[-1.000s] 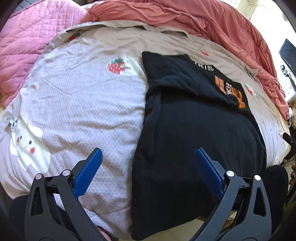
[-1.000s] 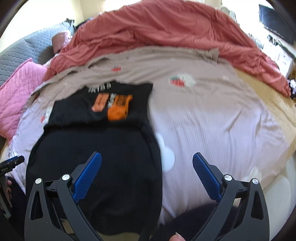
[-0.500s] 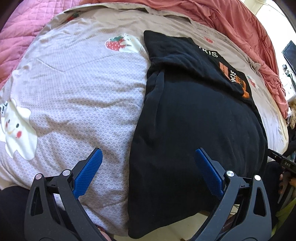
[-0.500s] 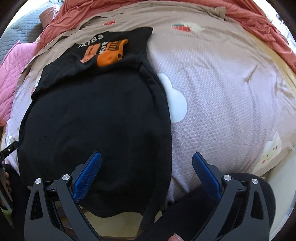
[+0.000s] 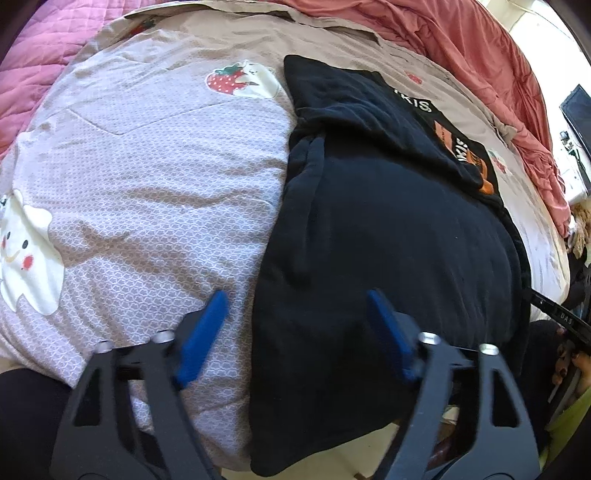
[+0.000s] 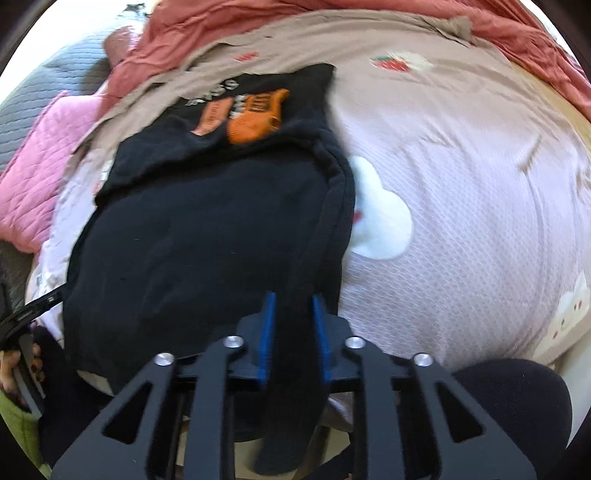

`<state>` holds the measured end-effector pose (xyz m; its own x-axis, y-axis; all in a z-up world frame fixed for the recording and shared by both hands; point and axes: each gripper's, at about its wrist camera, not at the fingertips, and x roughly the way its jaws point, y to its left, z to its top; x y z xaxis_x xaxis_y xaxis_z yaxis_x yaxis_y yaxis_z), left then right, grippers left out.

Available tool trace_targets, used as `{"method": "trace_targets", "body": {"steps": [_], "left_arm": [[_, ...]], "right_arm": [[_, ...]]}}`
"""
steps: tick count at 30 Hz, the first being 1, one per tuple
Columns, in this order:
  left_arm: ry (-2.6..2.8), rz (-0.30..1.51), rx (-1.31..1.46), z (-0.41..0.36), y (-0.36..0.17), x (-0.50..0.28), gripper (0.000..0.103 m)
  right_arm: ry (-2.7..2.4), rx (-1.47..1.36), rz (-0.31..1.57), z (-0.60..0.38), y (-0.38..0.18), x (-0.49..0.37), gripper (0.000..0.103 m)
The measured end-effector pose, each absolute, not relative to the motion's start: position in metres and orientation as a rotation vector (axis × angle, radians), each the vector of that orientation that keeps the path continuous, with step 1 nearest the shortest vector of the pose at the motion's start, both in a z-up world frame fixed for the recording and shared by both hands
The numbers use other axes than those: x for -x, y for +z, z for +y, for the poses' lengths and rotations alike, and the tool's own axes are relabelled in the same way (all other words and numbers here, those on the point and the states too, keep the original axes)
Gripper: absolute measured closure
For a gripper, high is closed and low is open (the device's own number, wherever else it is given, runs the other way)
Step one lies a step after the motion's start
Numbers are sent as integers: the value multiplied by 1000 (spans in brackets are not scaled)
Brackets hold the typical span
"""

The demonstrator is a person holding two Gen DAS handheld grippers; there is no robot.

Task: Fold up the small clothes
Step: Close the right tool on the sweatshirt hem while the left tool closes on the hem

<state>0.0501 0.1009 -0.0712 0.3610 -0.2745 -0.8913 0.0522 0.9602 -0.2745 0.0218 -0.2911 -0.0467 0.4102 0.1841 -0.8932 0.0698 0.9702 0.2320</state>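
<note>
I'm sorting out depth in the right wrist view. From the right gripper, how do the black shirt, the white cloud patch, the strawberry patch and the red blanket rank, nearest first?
1. Black shirt: its right edge is pinched in the right gripper.
2. White cloud patch: just right of the shirt's edge.
3. Strawberry patch: far up the sheet, right of centre.
4. Red blanket: bunched along the far edge.

Black shirt [image 5: 388,236] lies folded, orange print up
</note>
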Motion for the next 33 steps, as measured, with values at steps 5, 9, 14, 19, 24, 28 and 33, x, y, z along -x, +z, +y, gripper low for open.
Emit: {"method": "trace_targets", "body": {"steps": [5,9,14,19,24,28,33], "left_arm": [[-255,1223,251,100,-79,-51,61],[-256,1243,273,101,-84,-52,58],[-263,1252,298,102,-90,-56,56],[-259,1243,301,102,-89,-56,67],[-263,1199,294,102,-79,-54,95],[-274,1128,223,91,-62,-48,99],[-273,1074,279,103,-50,-49,99]], "right_arm": [[26,-256,1185,-297,-53,-25,84],[-17,-247,1229,-301,-60,-25,75],[-32,-272,1273,-307,-71,-28,64],[22,-393,1227,-320,-67,-23,84],[79,-469,1131,-326,-52,-17,92],[130,-495,1032,-328,-37,-16,92],[177,-480,912,-329,-18,-22,93]]}}
